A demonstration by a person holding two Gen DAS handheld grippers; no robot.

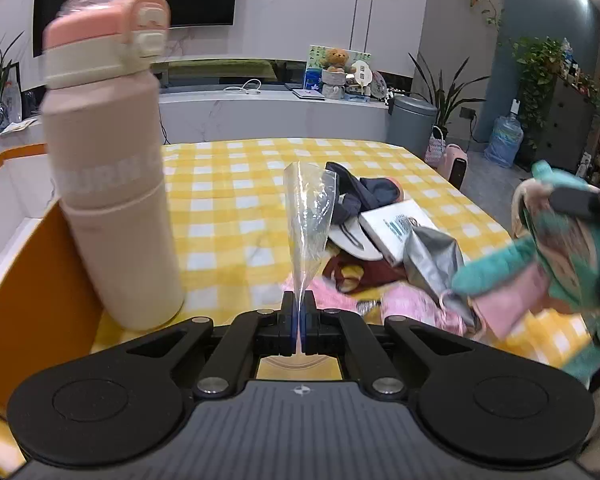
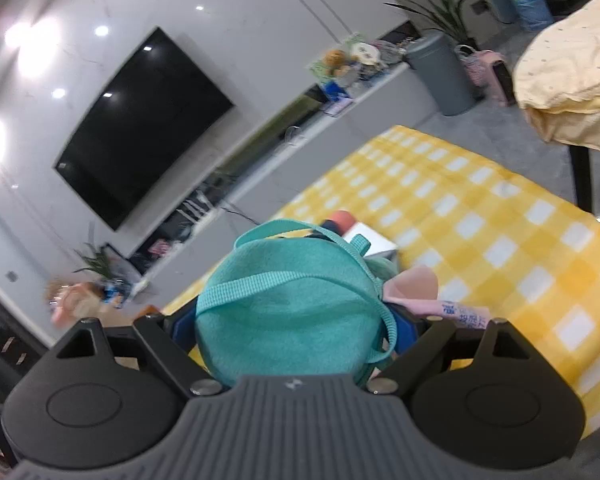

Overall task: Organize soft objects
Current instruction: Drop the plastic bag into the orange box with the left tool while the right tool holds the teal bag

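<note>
Above the checked table (image 1: 236, 184), left fingers (image 1: 299, 300) pinch clear plastic (image 1: 308, 208); right fingers (image 2: 292, 320) clasp the teal bag (image 2: 288, 312).

The left gripper (image 1: 299, 312) is pinched tight on a clear plastic bag (image 1: 306, 216); the right gripper (image 2: 296, 320) hugs a teal plush bag (image 2: 288, 308)

You see table (image 1: 236, 184) under yellow-and-white check cloth. Pink bottle (image 1: 112, 184) stands upright at its left edge; heap of clothes (image 1: 364, 200), white box (image 1: 396, 224) and silver pouch (image 1: 432, 260) lie mid-table.
</note>
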